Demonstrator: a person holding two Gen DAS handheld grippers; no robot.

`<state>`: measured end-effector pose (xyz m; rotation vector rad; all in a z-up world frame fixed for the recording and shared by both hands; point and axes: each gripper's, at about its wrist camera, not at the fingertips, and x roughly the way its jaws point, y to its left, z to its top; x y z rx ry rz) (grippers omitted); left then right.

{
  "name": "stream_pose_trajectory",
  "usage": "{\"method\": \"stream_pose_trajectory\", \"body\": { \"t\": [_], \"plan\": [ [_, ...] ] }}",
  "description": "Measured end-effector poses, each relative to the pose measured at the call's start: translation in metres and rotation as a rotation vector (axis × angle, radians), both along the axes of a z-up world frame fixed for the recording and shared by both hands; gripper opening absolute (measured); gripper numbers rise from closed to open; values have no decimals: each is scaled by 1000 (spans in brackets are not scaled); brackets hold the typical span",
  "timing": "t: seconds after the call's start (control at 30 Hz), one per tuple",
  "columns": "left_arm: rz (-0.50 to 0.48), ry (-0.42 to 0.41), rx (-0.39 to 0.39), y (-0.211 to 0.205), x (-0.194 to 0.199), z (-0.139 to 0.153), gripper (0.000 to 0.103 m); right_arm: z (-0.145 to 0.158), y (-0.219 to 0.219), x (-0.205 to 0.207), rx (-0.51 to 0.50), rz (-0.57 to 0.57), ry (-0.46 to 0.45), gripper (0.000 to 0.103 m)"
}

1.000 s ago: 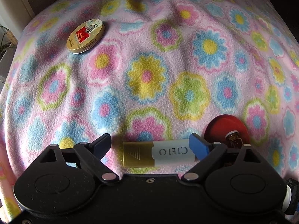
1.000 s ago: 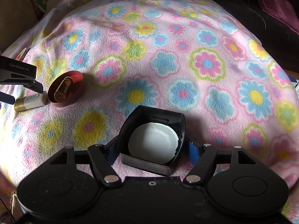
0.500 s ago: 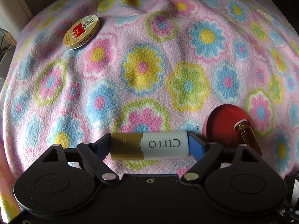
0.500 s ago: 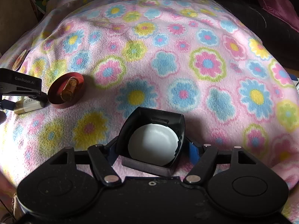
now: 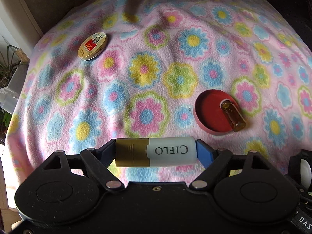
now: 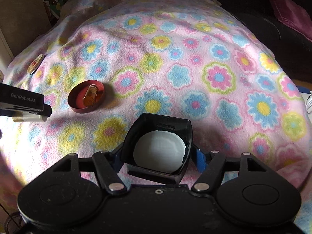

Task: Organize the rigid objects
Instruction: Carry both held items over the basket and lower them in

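My left gripper (image 5: pixel 156 152) is shut on a white CIELO tube with a gold cap (image 5: pixel 155 152), held crosswise above the flowered blanket. The tube also shows in the right wrist view (image 6: pixel 29 118) under the left gripper (image 6: pixel 25 105). My right gripper (image 6: pixel 158 156) is shut on a black square box with a white disc inside (image 6: pixel 159 151). A red round lid (image 5: pixel 211 113) lies on the blanket with a small amber vial (image 5: pixel 233 116) resting across its rim. The lid (image 6: pixel 86 96) and vial (image 6: pixel 90 96) also show in the right wrist view.
A round gold tin with a red label (image 5: pixel 93 46) lies at the far left of the blanket; it also shows in the right wrist view (image 6: pixel 35 66). The blanket (image 5: pixel 175 62) drops off at its edges. A dark sofa (image 6: pixel 273 19) stands at the right.
My left gripper closed on the CIELO tube, then lifted it off the blanket and pulled back. The right gripper kept hold of the black box and hardly moved.
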<state>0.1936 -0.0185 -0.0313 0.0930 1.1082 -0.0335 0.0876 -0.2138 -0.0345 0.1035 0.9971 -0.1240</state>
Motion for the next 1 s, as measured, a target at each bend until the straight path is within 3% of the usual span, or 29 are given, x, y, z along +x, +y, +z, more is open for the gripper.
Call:
{"method": "stream_pose_trajectory", "body": {
  "t": [0.3, 0.63, 0.83, 1.0],
  "plan": [
    [-14, -40, 14, 8, -73, 18, 80, 24, 14, -66, 40, 6, -26, 69],
    [-3, -57, -59, 25, -149, 22, 80, 49, 34, -133, 60, 17, -70, 69],
    [15, -34, -99, 29, -176, 16, 80, 58, 46, -163, 83, 31, -65, 69],
    [16, -47, -60, 24, -182, 16, 80, 54, 58, -173, 62, 46, -7, 69]
  ]
}}
